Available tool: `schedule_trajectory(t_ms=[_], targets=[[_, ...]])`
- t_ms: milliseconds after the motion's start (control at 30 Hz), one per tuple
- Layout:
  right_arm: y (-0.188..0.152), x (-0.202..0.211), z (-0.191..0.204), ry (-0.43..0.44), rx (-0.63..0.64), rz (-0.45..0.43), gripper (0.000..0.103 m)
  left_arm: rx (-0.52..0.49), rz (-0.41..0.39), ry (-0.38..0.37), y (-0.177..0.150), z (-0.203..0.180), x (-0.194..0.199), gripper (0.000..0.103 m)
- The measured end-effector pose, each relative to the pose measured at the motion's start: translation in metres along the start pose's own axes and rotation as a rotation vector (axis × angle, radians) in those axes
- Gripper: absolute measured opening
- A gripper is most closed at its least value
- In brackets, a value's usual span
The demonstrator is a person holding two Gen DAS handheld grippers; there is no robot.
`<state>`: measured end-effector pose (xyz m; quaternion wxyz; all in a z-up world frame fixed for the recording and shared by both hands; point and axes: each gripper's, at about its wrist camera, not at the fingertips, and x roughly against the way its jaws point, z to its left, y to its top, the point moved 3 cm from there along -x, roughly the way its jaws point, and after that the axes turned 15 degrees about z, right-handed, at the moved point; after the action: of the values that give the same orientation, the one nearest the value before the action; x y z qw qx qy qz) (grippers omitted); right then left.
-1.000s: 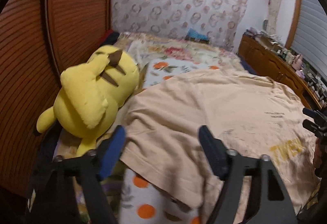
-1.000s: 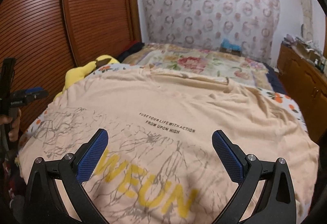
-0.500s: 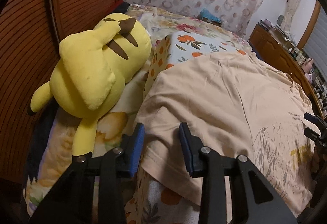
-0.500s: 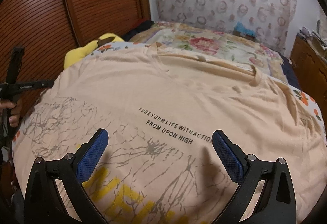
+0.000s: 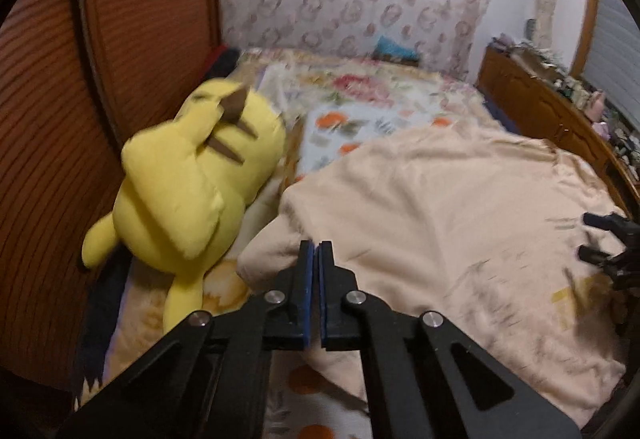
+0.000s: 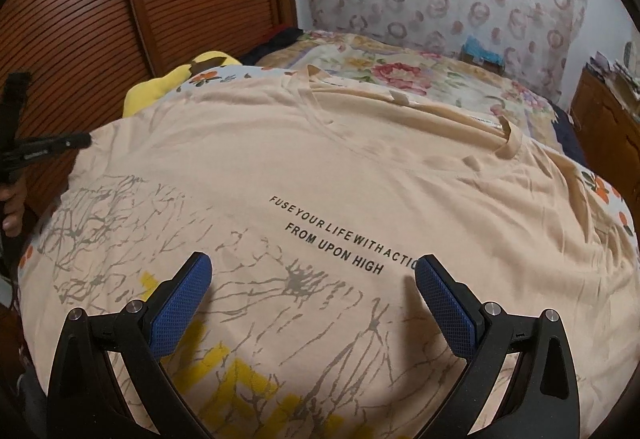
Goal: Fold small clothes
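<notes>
On bed (image 5: pixel 360 111), left claw (image 5: pixel 316 251) clamped on T-shirt (image 5: pixel 440 207) sleeve; right claw (image 6: pixel 312 279) agape, empty.

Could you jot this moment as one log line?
left hand-held gripper: shut on T-shirt edge | right hand-held gripper: open above T-shirt | fold: not yet made

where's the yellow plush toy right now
In the left wrist view the yellow plush toy lies on the bed's left side against the wooden slatted wall, just left of the peach t-shirt. The right wrist view shows only its top past the shirt's far-left edge.
</notes>
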<state>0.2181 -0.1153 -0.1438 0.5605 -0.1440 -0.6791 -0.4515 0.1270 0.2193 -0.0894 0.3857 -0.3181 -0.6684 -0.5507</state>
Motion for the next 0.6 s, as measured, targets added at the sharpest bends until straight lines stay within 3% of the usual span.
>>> schedule_trajectory(t_ms=[400, 600], targets=[[-0.004, 0.016, -0.01, -0.02, -0.033, -0.039, 0.101, -0.301, -0.125, -0.179, 0.063, -0.135, 0.046, 0.0], [-0.016, 0.047, -0.028, -0.064, -0.087, -0.086, 0.102, -0.385, -0.094, -0.208, 0.077, -0.176, 0.042, 0.006]])
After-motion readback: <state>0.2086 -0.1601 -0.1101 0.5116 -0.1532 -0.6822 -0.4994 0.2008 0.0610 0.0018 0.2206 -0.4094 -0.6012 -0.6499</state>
